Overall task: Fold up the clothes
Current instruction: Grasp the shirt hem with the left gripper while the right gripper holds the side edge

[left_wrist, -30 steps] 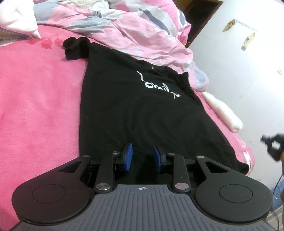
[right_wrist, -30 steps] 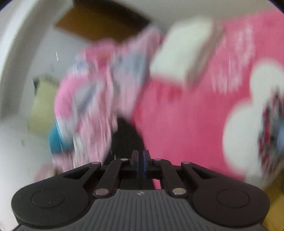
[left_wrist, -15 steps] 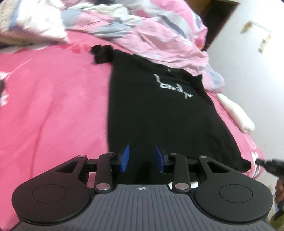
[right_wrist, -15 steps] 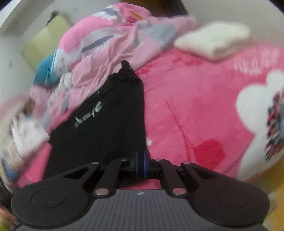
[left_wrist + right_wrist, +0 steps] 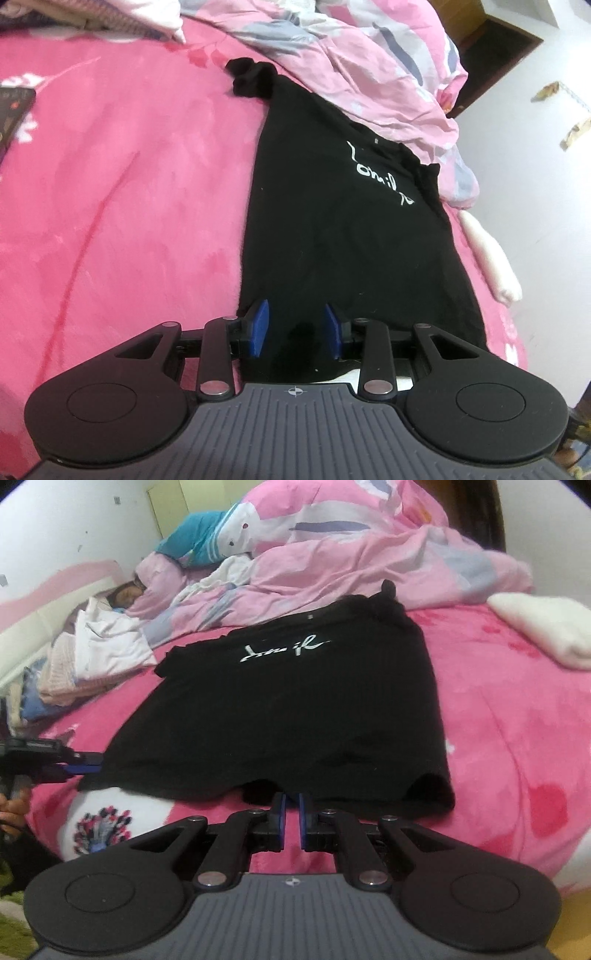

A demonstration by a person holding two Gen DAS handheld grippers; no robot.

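Note:
A black T-shirt (image 5: 343,229) with white script lies flat on the pink blanket (image 5: 122,206); it also shows in the right wrist view (image 5: 295,709). My left gripper (image 5: 295,325) is open, its blue fingers over the shirt's near hem by one corner. In the right wrist view the left gripper (image 5: 83,763) shows at the shirt's left hem corner. My right gripper (image 5: 291,812) hovers just short of the hem's middle, its fingers a narrow gap apart with nothing between them.
A rumpled pink duvet (image 5: 351,565) lies behind the shirt. A folded white cloth (image 5: 543,631) sits at the right. White and pink clothes (image 5: 99,646) are heaped at the left. A dark flat object (image 5: 13,110) lies on the blanket's left edge.
The right gripper swung round from a blurred view to face the shirt's hem, and its fingers parted slightly. The left gripper shifted toward the shirt's hem corner, staying open.

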